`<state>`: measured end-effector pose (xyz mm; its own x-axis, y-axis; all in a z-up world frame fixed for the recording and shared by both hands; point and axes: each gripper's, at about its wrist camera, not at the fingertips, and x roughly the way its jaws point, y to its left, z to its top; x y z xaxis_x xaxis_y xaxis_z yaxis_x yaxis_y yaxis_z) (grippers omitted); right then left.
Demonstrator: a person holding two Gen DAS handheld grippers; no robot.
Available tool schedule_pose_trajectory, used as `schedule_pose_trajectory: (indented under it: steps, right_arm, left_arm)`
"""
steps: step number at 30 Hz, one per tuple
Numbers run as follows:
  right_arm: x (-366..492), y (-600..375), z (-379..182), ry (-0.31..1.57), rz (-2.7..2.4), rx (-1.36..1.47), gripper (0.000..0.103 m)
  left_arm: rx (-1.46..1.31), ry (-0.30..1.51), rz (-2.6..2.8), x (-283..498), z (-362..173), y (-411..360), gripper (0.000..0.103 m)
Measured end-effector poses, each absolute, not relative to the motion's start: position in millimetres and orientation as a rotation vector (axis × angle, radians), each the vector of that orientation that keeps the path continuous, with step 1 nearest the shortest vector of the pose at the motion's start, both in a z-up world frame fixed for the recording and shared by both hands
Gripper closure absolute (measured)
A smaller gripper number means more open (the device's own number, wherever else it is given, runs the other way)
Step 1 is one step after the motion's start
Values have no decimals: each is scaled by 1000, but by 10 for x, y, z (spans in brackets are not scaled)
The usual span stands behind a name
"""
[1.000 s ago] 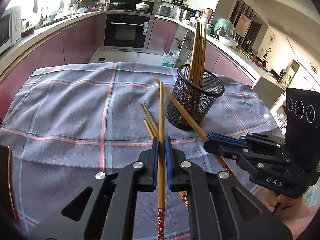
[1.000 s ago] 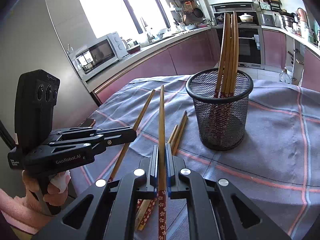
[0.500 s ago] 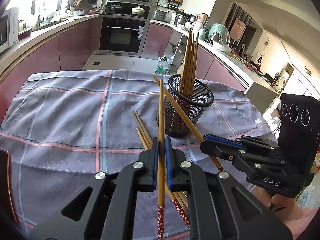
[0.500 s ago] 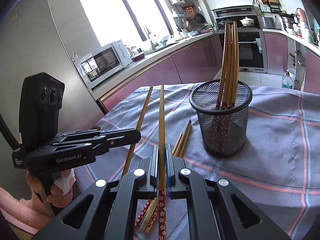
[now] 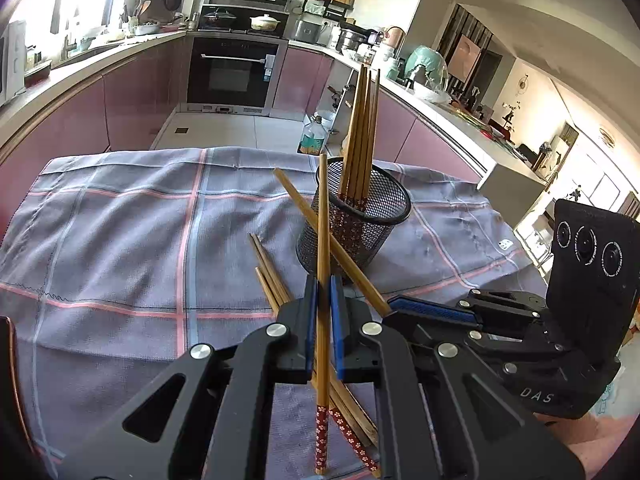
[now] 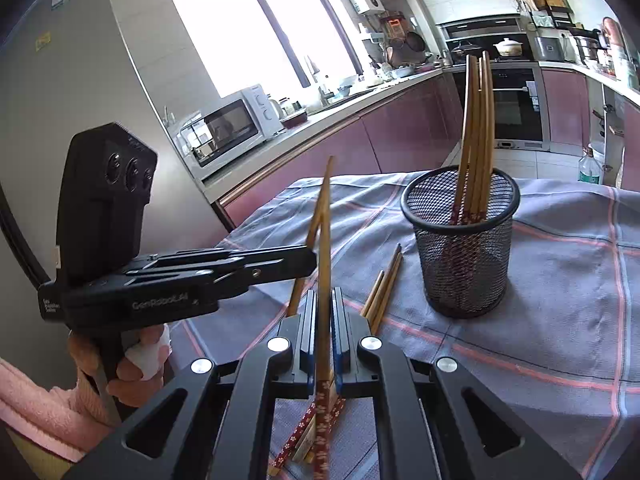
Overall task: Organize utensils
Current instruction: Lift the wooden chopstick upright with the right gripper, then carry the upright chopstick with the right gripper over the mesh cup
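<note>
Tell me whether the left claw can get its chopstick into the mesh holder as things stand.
Probably yes. The left claw is shut on one chopstick, raised above the cloth. The mesh holder stands just ahead, its mouth open beside four upright chopsticks. The right claw's chopstick crosses close by.

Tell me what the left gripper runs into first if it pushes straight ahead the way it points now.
Probably the mesh holder. The left gripper, jaws shut on a chopstick, points at the holder's near wall, and the chopstick's tip would likely touch first. The right gripper's chopstick crosses that line too, but depth is unclear.
</note>
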<state>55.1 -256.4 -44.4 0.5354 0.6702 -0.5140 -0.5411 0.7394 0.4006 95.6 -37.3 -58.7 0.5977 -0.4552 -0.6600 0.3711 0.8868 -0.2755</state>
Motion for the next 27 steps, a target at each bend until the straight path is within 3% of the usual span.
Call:
schedule_pose_trajectory:
  steps: [17, 27]
  right_arm:
    - [800, -2400, -889, 944, 634, 91, 94]
    - [972, -2246, -950, 931, 526, -37, 88]
  left_arm:
    - [-126, 895, -460, 1125, -971, -337, 95]
    - [-137, 913, -443, 1168, -1077, -256, 95]
